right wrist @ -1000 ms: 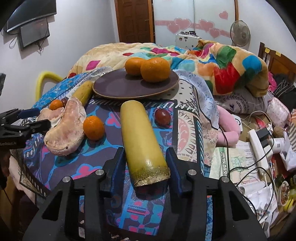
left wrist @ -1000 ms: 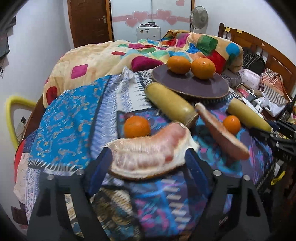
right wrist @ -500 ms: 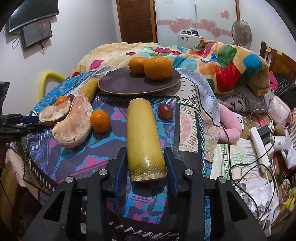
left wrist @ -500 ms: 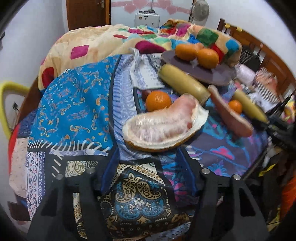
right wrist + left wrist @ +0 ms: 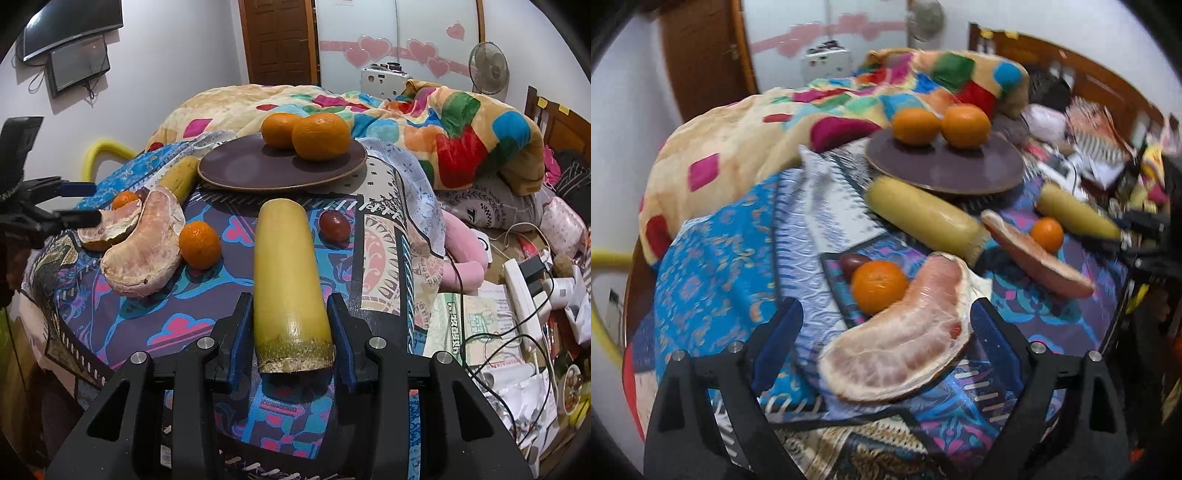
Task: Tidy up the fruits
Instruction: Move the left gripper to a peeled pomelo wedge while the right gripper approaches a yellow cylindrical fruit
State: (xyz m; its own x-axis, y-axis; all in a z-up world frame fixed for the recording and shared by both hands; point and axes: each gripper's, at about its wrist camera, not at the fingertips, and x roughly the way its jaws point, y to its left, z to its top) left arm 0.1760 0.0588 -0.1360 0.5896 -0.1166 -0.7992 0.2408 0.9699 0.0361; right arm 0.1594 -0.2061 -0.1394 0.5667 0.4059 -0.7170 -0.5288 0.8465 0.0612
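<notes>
A peeled pink pomelo wedge (image 5: 905,354) lies on the patterned cloth between the fingers of my left gripper (image 5: 886,328). Its jaws are opening and stand wide, the left finger clear of the fruit. A small orange (image 5: 879,286) and a dark red fruit (image 5: 851,264) sit just beyond it. My right gripper (image 5: 290,332) is shut on the cut end of a yellow stalk piece (image 5: 291,273) that rests on the cloth. Behind it, a purple plate (image 5: 251,166) carries two oranges (image 5: 320,136). A second pomelo wedge (image 5: 144,251), another small orange (image 5: 199,243) and a second yellow stalk (image 5: 179,177) lie to the left.
A dark red fruit (image 5: 334,225) sits right of the held stalk. A colourful quilt (image 5: 461,129) is heaped behind the plate. To the right the surface drops off to a cluttered floor with a power strip (image 5: 524,295) and cables. My left gripper (image 5: 85,204) shows at the far left.
The left gripper drew back from the pomelo wedge, then came forward again with wider jaws around it. The right gripper's jaws narrowed slightly onto the yellow stalk and stayed put.
</notes>
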